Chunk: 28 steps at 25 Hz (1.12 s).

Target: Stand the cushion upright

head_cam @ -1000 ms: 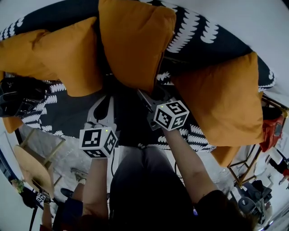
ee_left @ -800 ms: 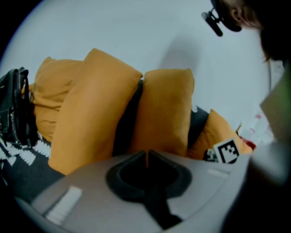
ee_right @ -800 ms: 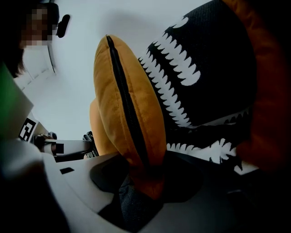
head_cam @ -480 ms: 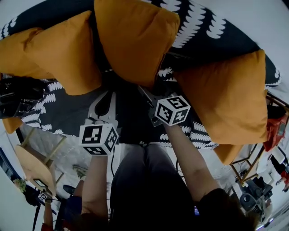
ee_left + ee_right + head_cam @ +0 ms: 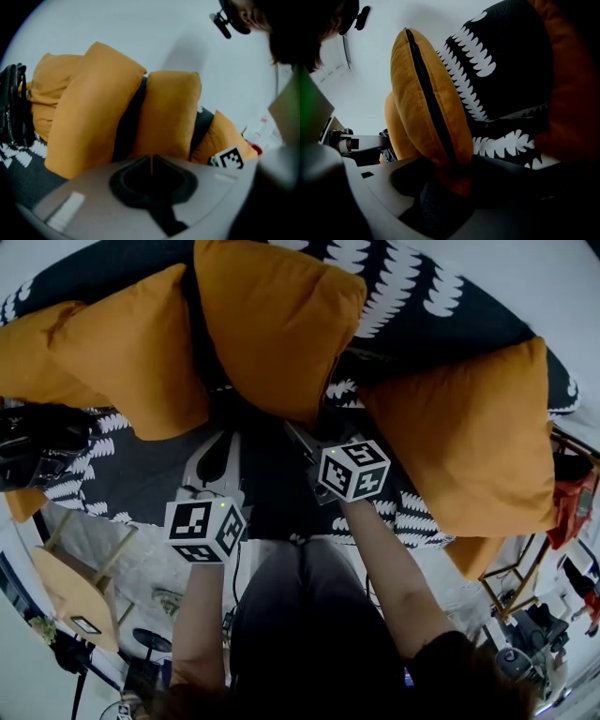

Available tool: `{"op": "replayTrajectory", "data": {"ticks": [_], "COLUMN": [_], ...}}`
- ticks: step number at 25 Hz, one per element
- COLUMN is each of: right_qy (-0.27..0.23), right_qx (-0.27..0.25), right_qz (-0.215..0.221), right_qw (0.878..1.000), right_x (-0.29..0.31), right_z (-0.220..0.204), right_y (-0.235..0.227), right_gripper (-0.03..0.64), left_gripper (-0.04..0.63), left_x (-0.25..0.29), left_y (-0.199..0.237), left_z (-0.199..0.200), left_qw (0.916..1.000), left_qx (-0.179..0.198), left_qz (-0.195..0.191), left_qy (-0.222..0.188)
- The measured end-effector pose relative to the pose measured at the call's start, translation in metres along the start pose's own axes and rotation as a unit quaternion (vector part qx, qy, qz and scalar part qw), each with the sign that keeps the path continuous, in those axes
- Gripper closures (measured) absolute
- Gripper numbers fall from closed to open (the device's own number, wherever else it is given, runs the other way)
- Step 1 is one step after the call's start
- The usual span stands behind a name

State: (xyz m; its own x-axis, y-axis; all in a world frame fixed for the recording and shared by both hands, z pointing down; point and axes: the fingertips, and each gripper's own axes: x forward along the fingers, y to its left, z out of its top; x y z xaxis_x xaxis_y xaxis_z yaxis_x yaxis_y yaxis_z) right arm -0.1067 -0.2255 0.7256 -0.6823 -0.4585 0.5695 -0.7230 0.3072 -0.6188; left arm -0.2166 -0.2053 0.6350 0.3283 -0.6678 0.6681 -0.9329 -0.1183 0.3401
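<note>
The orange cushion (image 5: pixel 277 324) stands upright in the middle of the black-and-white patterned sofa (image 5: pixel 441 306), leaning on the backrest. In the right gripper view its zipped edge (image 5: pixel 426 103) rises straight ahead. Its lower corner sits between the jaws of my right gripper (image 5: pixel 449 171). Those jaws have just been opening and stand open around the corner. In the head view my right gripper (image 5: pixel 307 439) reaches under the cushion's bottom edge. My left gripper (image 5: pixel 151 160) is shut and holds nothing. It hovers over the seat in front of the cushion (image 5: pixel 171 112).
Another orange cushion (image 5: pixel 122 343) leans at the left and a third (image 5: pixel 469 437) at the right, close beside the middle one. A black bag (image 5: pixel 37 442) lies on the seat's left end. A red object (image 5: pixel 570 512) sits past the sofa's right end. The person's legs (image 5: pixel 300 615) are below.
My right gripper has sunk a little at the cushion's base. The left gripper and the three cushions keep their places.
</note>
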Motion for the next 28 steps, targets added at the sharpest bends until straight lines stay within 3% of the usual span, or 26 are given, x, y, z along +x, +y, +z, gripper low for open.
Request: {"op": "replayTrajectory", "data": {"ticks": [14,28], "right_qy": [-0.025,-0.058], "right_qx": [-0.008,-0.025], "right_qz": [-0.054,-0.065], "right_qw": [0.998,0.996], "right_x": [-0.042,-0.106], "right_z": [0.021,0.067], "right_y": [-0.004,0.046], "right_gripper": [0.339,0.388], "left_gripper": [0.568,0.569], "left_x": [-0.019,-0.080], "left_y": [-0.016,-0.022], "left_z": [0.018,0.049], "left_qw": [0.9998,0.9991], "left_qx": [0.007,-0.010], "left_qz": [-0.013,0.005], "left_qy": [-0.015,-0.040]}}
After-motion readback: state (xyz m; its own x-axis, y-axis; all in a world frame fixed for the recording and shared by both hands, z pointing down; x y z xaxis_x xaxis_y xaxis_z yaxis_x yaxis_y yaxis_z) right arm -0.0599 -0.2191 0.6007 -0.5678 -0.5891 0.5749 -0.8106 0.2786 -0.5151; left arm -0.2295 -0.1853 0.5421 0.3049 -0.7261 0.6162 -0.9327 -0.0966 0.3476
